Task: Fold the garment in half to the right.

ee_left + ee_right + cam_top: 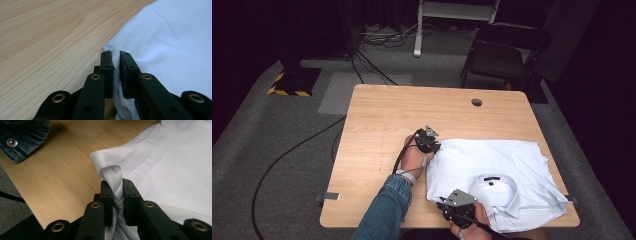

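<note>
White shirt (507, 175), partly folded, collar up, at right front corner of bench (382, 125); left gripper (114, 60) and right gripper (117, 185) fingers pinched on its left edge; further folding pending.

The high view looks forward and down from above the person's side, taking in the whole table (382, 120), the floor and a chair (502, 50) beyond. The left gripper view sits low and very close, looking along its jaws over the wood at the edge of the white shirt (175, 42). The right gripper view is equally close at the table's near edge; all three share shirt and tabletop.
</note>
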A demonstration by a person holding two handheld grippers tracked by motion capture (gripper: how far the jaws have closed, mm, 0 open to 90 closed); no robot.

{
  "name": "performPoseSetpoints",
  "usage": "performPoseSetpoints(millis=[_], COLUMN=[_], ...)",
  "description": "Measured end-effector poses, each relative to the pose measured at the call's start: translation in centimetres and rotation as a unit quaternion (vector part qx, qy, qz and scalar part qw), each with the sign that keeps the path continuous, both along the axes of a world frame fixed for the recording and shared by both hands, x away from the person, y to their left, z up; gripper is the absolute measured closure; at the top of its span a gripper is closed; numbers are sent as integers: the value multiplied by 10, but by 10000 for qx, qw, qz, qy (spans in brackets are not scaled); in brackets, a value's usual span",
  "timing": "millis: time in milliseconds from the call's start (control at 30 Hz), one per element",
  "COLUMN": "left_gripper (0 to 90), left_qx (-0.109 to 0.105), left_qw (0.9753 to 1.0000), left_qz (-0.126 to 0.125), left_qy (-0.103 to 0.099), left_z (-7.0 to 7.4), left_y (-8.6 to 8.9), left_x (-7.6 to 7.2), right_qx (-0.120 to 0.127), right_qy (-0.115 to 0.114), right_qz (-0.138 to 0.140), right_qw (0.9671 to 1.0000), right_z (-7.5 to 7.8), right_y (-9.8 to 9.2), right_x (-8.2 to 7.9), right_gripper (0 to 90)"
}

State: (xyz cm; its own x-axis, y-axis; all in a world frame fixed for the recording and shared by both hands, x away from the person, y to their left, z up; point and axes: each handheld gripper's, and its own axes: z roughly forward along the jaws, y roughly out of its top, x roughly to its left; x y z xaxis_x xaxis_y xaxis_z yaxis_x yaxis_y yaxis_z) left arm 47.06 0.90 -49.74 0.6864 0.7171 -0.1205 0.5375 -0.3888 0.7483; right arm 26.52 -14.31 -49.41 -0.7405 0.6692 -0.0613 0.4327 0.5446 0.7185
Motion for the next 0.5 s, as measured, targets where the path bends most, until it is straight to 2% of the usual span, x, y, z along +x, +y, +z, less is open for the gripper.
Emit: performPoseSetpoints(millis=[133,267,400,500], left_gripper=[824,829,831,831], left_qx=[-312,-227,-468,-536], left_qw=[9994,9995,9981,9974], left_qz=[130,224,357,375], left_qy=[21,-73,-196,-288], left_z=[11,20,34,46], left_y=[5,8,12,13], left_x=[-1,-6,-11,-14], right_qx=[108,232,351,453], right_qy=[-72,-224,-308,-321], right_qz=[14,46,92,96], right_qw=[9999,9995,9989,9984], right_z=[7,16,25,32], right_y=[-2,-2,0,1], right_x=[-2,-7,-10,-12], right_gripper=[804,804,803,803])
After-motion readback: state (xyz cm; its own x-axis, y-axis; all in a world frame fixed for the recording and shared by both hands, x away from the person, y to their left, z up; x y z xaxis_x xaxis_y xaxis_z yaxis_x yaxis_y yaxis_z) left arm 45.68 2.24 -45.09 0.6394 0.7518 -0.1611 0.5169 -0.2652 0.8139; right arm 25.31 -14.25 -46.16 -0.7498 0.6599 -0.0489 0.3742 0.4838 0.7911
